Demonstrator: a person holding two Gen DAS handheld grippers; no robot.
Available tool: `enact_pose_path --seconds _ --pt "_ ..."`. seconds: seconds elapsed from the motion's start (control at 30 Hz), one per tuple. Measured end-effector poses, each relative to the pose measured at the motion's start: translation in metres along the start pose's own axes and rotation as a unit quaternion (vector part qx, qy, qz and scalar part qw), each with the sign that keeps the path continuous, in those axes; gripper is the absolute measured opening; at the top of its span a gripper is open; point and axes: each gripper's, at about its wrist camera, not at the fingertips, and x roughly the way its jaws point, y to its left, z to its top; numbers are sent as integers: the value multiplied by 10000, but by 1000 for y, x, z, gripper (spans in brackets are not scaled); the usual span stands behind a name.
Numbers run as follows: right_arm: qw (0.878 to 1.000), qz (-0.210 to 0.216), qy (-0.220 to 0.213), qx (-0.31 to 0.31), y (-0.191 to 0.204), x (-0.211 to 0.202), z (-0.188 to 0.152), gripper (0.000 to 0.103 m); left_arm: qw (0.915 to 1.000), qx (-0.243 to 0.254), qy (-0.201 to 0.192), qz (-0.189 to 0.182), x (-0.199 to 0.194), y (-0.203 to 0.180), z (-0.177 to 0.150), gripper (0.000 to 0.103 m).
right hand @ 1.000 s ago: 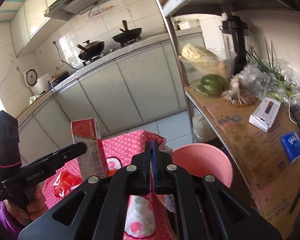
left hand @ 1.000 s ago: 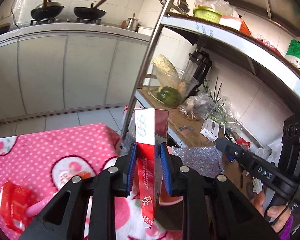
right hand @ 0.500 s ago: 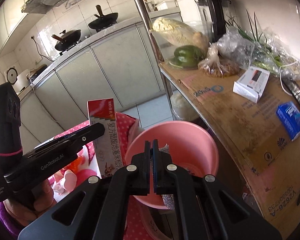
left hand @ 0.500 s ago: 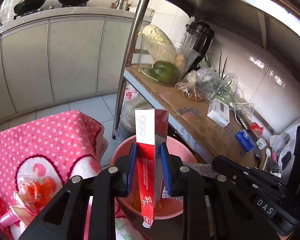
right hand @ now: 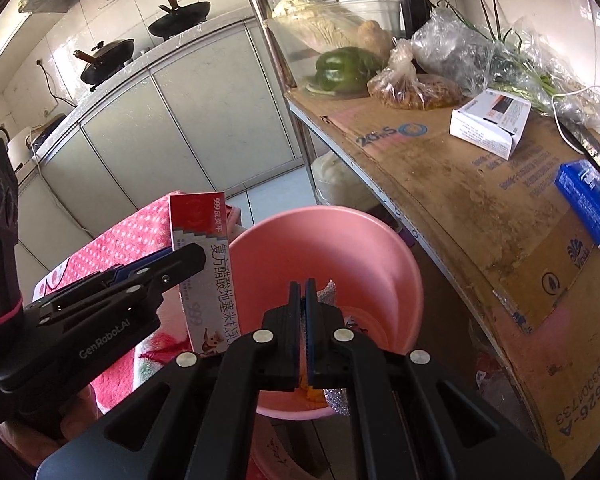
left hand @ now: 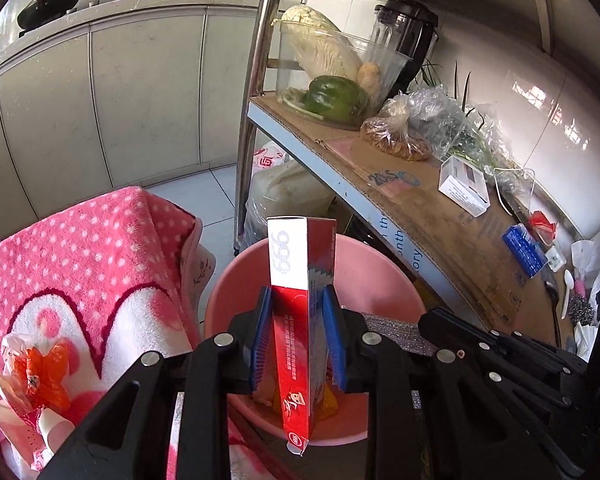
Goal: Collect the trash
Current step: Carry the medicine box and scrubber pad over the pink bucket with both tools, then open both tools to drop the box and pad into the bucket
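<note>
My left gripper (left hand: 298, 304) is shut on a tall red and white carton (left hand: 300, 320), held upright over the near side of a pink bucket (left hand: 380, 276). The right wrist view shows the carton (right hand: 208, 268) at the bucket's left rim (right hand: 380, 236). My right gripper (right hand: 304, 292) is shut on a thin silver foil piece (right hand: 327, 290) over the bucket; the foil (left hand: 396, 328) also shows in the left wrist view. Orange scraps (left hand: 328, 400) lie in the bucket.
A pink dotted towel (left hand: 80, 264) covers the surface on the left, with orange and white wrappers (left hand: 36, 376) on it. A metal rack (left hand: 256, 80) with a cardboard-lined shelf (right hand: 480, 200) stands on the right, holding vegetables (left hand: 332, 96), boxes and bags. Cabinets stand behind.
Both grippers have moved forward and down from above the towel to over the pink bucket. The left still holds the carton. The right stays shut.
</note>
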Motion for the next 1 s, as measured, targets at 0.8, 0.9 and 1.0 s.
enact_pose_path --seconds 0.8,0.9,1.0 --pt "9998 101 -134 -93 16 -34 -4 24 9999 11 -146 -66 -56 -7 0 29" --pt "9994 207 -235 -152 27 -47 -9 26 9997 29 -239 -63 -73 -5 -3 29" --pt "9985 344 -343 -263 41 -62 -16 30 9994 107 -337 -24 -92 -1 -9 31"
